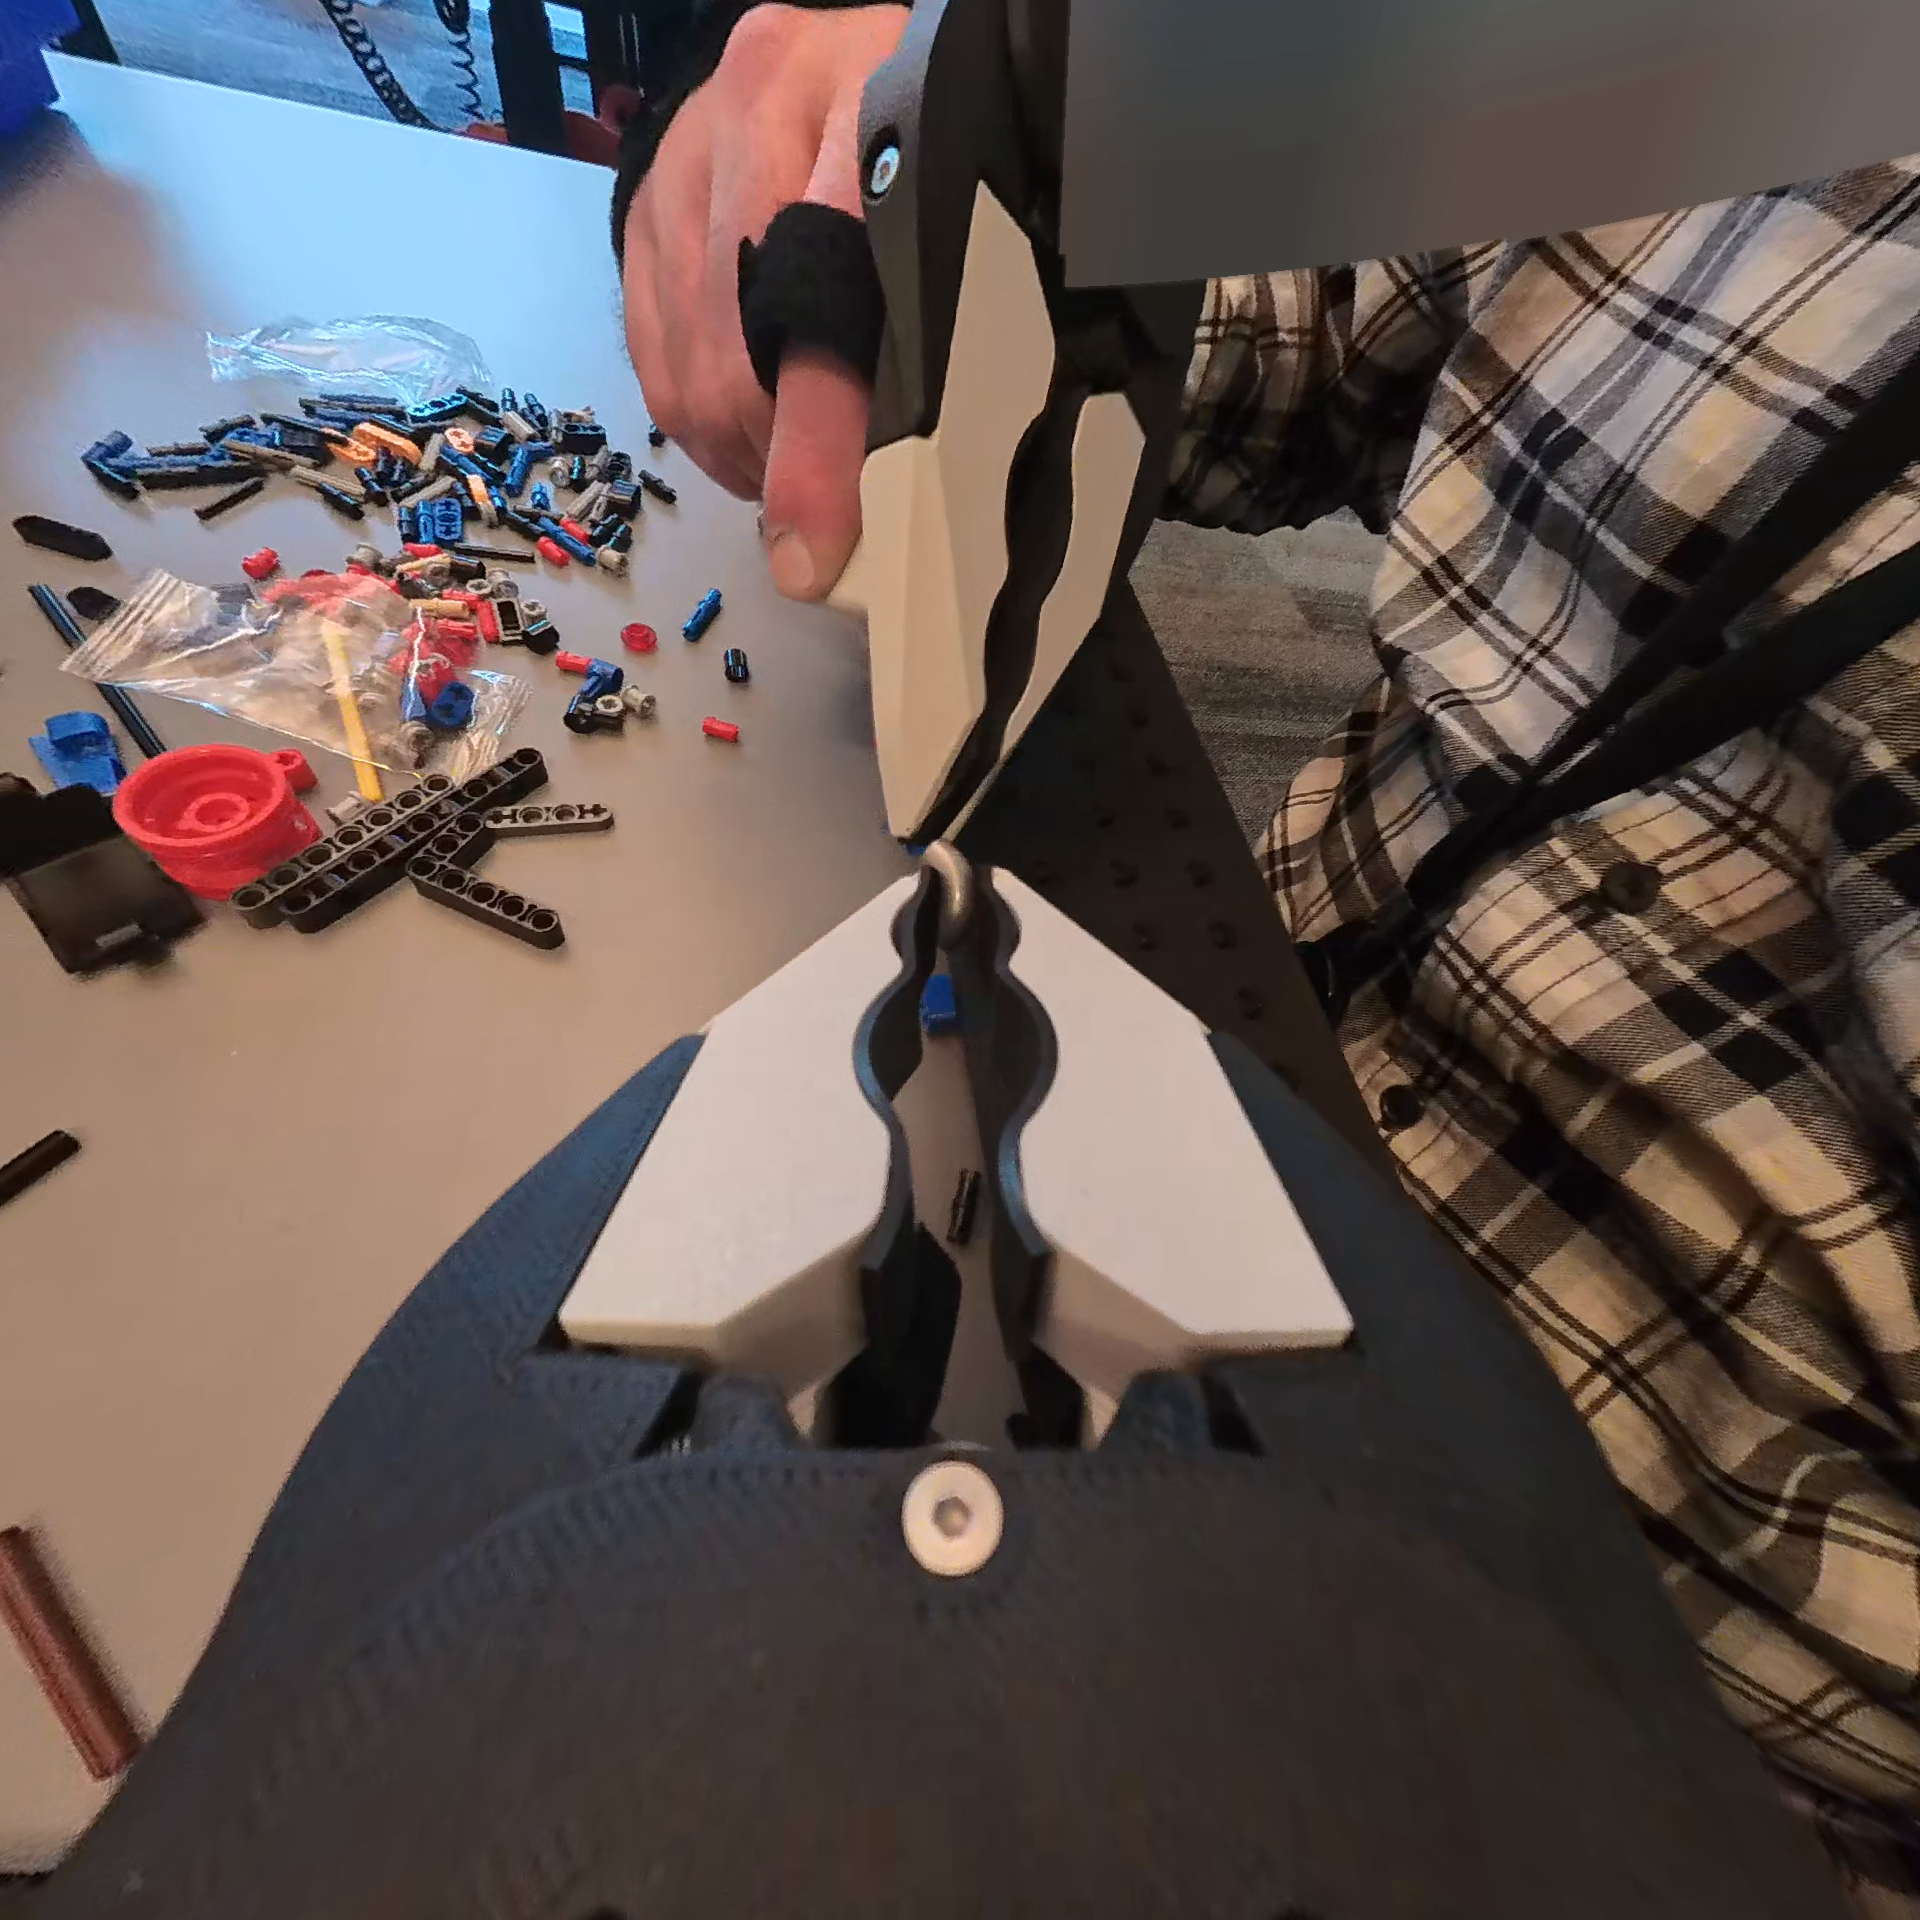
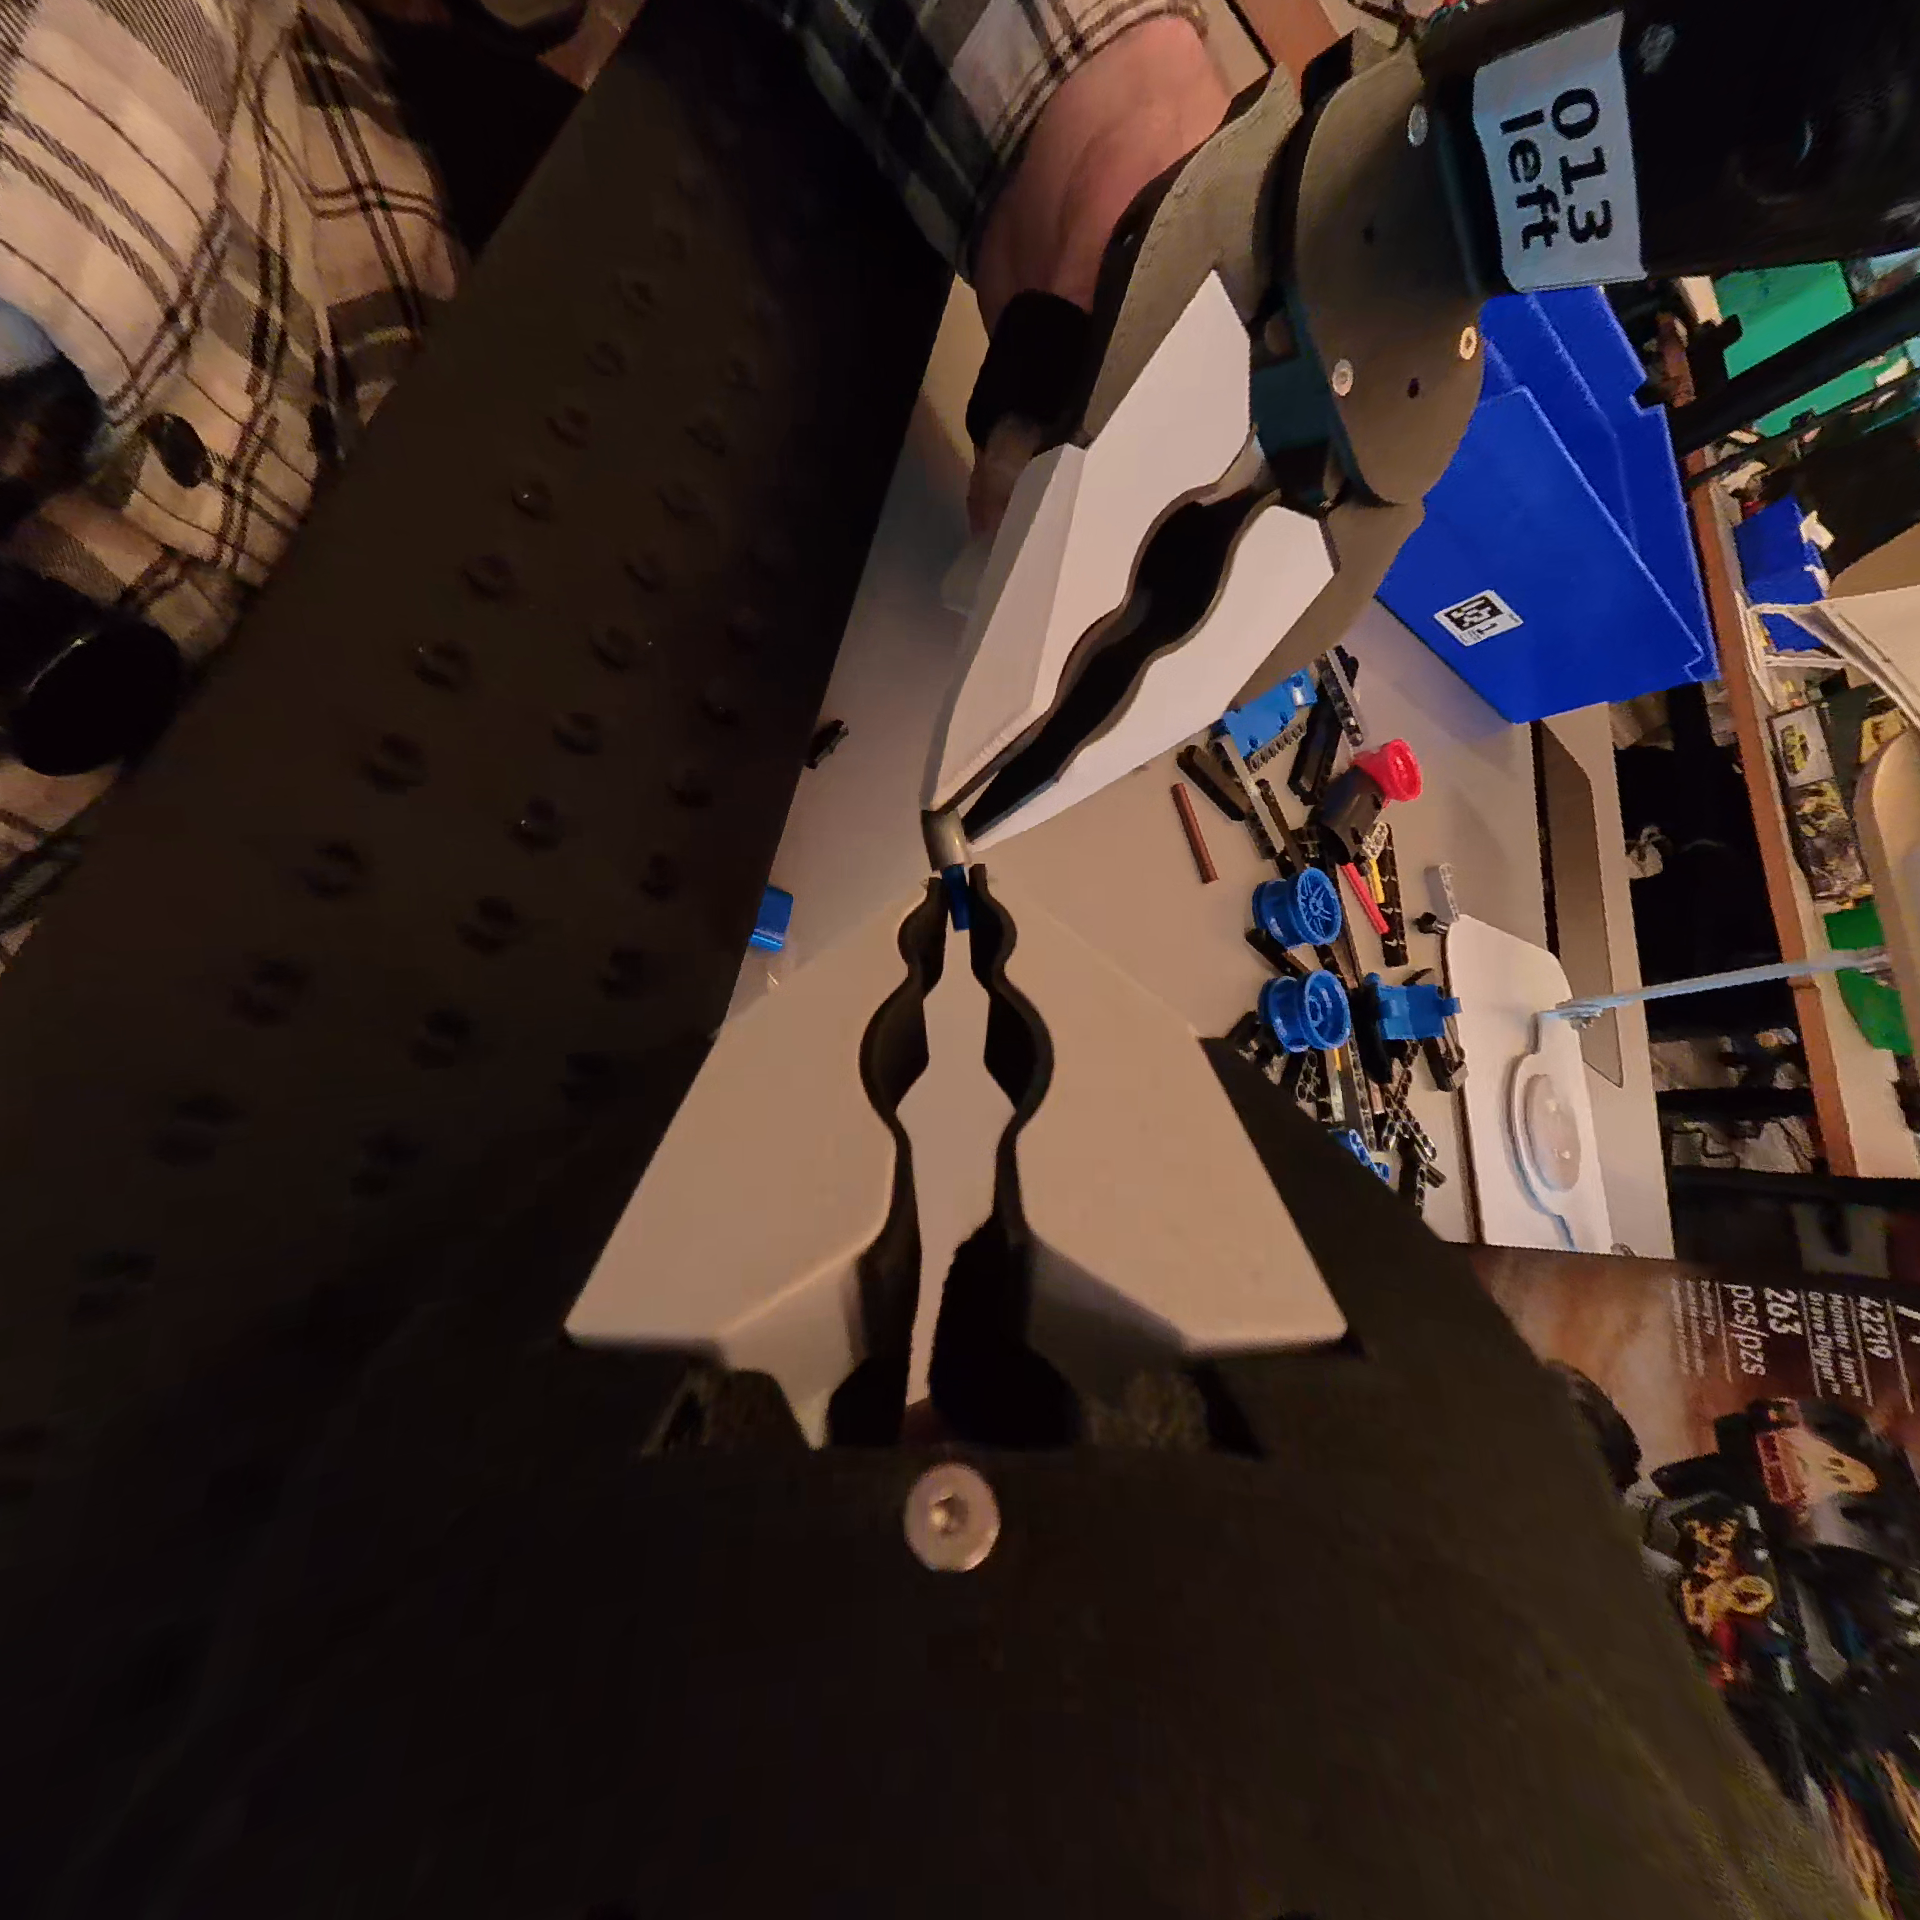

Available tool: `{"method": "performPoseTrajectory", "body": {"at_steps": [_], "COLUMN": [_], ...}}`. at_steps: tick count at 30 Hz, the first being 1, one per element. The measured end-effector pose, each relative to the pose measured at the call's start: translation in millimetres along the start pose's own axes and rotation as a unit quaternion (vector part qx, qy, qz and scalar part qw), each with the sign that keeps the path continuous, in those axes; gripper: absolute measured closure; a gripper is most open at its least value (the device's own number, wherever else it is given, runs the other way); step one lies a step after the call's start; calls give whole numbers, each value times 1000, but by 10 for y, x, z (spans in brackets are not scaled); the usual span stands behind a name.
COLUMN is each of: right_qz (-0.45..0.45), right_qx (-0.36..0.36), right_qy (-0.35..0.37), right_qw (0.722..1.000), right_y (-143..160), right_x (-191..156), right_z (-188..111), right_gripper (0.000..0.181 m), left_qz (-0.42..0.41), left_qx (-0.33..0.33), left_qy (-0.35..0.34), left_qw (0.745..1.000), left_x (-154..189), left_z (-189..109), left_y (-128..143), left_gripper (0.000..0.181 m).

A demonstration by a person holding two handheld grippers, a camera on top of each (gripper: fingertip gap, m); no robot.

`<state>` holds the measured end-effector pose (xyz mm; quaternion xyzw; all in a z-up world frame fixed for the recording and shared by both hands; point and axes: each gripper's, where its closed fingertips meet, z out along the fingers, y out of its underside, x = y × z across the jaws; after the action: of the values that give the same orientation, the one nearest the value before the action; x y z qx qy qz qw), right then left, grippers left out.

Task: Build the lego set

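My left gripper (image 1: 951,883) is shut on a small grey connector (image 1: 951,891), held above the table. My right gripper (image 1: 914,831) comes down from above, tip to tip with it. In the right wrist view, my right gripper (image 2: 956,896) is shut on a small blue pin (image 2: 958,904). The pin's end meets the grey connector (image 2: 948,840), which sits in the left gripper (image 2: 951,821) reaching in from the upper right. Whether the pin is seated in the connector is hidden.
On the grey table lie a heap of small parts (image 1: 447,488), a plastic bag (image 1: 301,665), a red hub (image 1: 213,821), black beams (image 1: 416,842), blue wheels (image 2: 1299,904) and a loose blue piece (image 2: 771,920). A black perforated board (image 2: 468,727) edges the table, and a blue bin (image 2: 1538,520) stands behind.
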<state>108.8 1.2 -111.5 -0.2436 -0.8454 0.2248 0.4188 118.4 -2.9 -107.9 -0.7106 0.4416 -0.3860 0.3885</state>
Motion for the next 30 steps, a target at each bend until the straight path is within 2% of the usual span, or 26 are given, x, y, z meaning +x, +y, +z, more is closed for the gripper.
{"method": "performPoseTrajectory", "body": {"at_steps": [1, 6, 11, 14, 17, 23, 30], "right_qz": [4, 63, 111, 136, 153, 173, 192], "right_qx": [5, 31, 30, 25, 17, 12, 35], "right_qy": [-2, -4, 4, 2, 6, 4, 26], "right_qw": [1000, 998, 993, 990, 988, 985, 980], "right_y": [-7, 29, 113, 149, 180, 207, 172], "right_x": [-5, 32, 124, 137, 160, 161, 275], "right_z": [1, -7, -2, 4, 20, 40, -53], "right_gripper": [178, 178, 178, 178, 178, 178, 170], "left_qz": [0, 2, 45, 80, 119, 132, 94], "left_qx": [0, 6, -15, -10, -34, -43, 28], "left_qy": [2, -22, -90, -144, -182, -193, -181], "left_qw": [1000, 1000, 995, 986, 976, 971, 979], "left_x": [6, -45, -147, -231, -291, -332, -319], "left_z": [1, -1, 18, -2, 2, 19, -96], "left_y": [4, -18, 0, -56, -32, -6, -190], "left_gripper": [177, 171, 162, 171, 175, 175, 176]}}
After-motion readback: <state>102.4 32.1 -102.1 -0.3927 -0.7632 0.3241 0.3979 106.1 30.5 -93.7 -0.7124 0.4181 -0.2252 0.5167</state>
